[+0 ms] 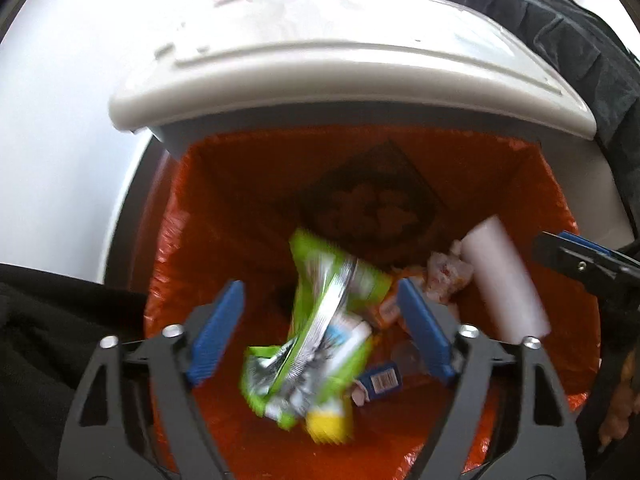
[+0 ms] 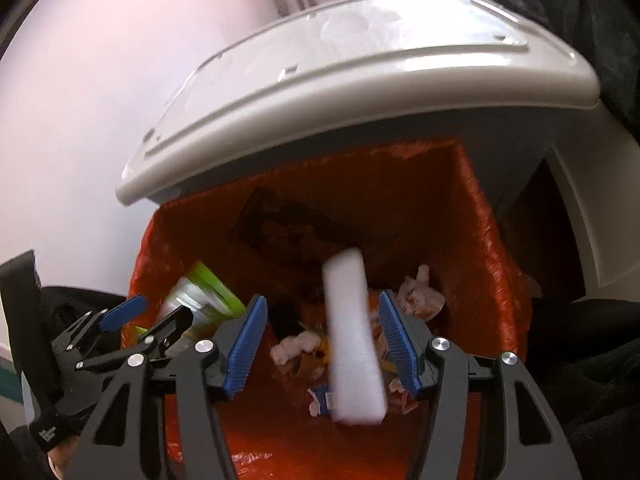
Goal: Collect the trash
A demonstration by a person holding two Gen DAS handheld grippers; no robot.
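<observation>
Left tongs: spread apart, nothing gripped — green wrapper blurred between the pads, over the bin.
Right tongs: spread apart, nothing gripped — white foam piece blurred between them.
Bin: lid raised, orange liner inside.
Left view only: blue carton among litter.
Right view only: crumpled paper at the right wall.
</observation>
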